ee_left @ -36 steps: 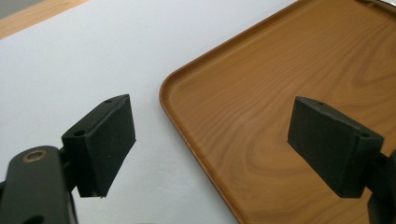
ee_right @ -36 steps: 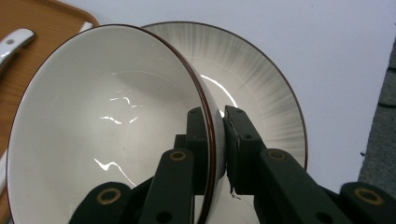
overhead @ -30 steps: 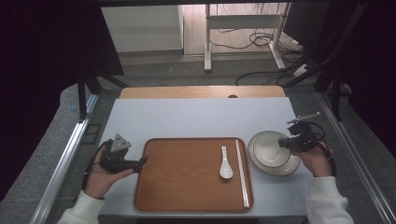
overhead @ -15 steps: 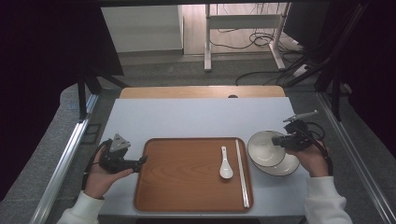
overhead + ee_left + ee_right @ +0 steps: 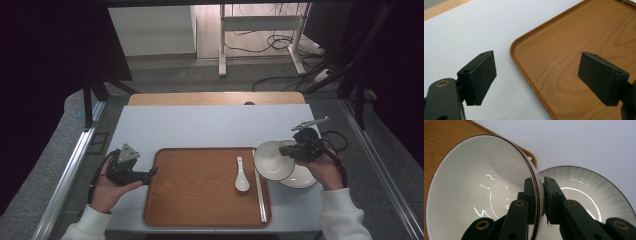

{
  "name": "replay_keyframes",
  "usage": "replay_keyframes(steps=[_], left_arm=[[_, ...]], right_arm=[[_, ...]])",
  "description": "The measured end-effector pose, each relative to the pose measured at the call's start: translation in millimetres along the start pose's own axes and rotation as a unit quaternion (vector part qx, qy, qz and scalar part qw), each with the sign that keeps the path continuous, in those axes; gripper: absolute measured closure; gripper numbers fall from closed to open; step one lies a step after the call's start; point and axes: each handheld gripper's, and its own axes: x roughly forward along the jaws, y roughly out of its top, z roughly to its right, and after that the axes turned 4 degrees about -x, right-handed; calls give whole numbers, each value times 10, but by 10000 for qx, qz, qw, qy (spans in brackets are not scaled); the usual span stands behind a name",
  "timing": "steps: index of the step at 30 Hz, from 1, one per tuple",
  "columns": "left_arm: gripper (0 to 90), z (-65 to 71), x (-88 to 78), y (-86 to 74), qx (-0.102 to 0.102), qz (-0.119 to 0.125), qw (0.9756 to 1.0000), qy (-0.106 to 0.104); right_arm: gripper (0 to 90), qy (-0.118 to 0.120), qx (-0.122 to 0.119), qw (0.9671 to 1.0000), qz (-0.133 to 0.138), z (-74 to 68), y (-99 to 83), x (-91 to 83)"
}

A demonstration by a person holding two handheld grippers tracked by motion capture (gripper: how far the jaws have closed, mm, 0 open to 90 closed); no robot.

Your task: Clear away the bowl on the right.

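Up in the high view, the right gripper [image 5: 296,150] is pinching the rim of the white ceramic bowl with a dark edge [image 5: 272,160], which is hanging tilted at the 3 o'clock edge of the brown wooden tray [image 5: 200,200], partly above the white saucer plate [image 5: 300,177] sitting on the pale table [image 5: 200,127]. A white ceramic spoon [image 5: 241,175] and a pair of pale chopsticks [image 5: 260,190] are lying on the tray's right side. My guess is the bowl could be clipping the chopsticks or spoon if it's coming down there.

Over in the left gripper view, the left gripper [image 5: 536,77] is sitting with its jaws wide apart and nothing between them, straddling the tray's rounded corner [image 5: 524,62]. You're getting the wood grain here, nothing of the bowl.

Moving to the right gripper view, the black jaws are clamping just the thin wall of the bowl [image 5: 481,192], one inside and one outside, with the plate [image 5: 589,187] at 3 o'clock below. That's a skinny, glossy grip, so I'm thinking it could be slipping or swinging.
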Motion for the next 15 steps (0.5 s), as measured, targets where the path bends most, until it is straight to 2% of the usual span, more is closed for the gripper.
replay_keyframes(steps=[10,15], left_arm=[[145,9,-2,2,12,9,10000,-8],[145,6,1,0,19,-4,10000,-7]], right_arm=[[811,147,-272,9995,-64,-204,109,106],[811,231,-352,9991,-75,-262,136,142]])
